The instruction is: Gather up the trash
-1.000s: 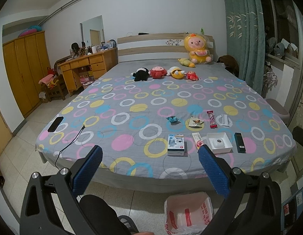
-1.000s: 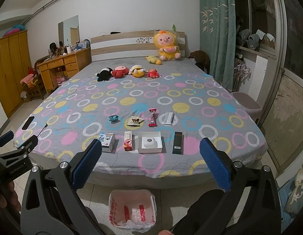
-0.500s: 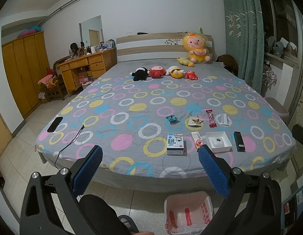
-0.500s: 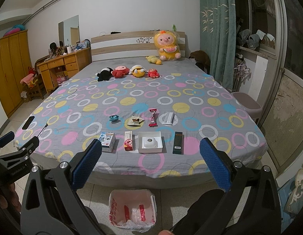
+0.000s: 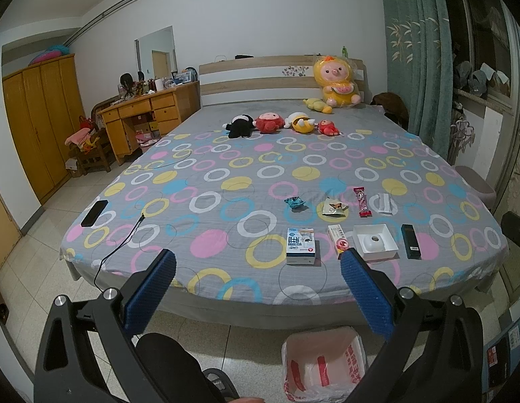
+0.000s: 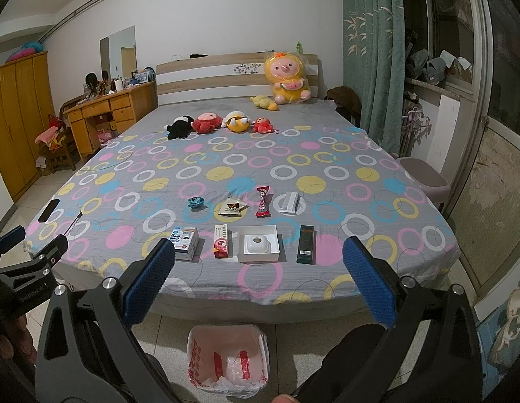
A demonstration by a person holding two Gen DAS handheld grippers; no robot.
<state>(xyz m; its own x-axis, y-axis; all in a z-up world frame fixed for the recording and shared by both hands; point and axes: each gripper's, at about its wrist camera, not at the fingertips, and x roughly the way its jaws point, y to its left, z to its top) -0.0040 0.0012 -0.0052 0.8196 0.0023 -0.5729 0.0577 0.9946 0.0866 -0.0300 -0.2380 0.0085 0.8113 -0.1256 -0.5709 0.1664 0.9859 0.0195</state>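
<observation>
Wrappers beside the white box (image 6: pixel 258 243) look light, probably crinkly; I'd pinch edges. Left gripper (image 5: pixel 256 268) and right gripper (image 6: pixel 258 258) gape empty.

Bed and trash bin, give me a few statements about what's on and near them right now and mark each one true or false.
1. Both tools, left tool and right tool, are open and hold nothing. True.
2. The lined trash bin stands on the bed. False: it stands on the floor at the bed's foot.
3. The open white box lies between the red and white carton and the dark slim box. True.
4. The black phone lies beside the plush toys. False: it lies near the bed's left edge, far from them.
</observation>
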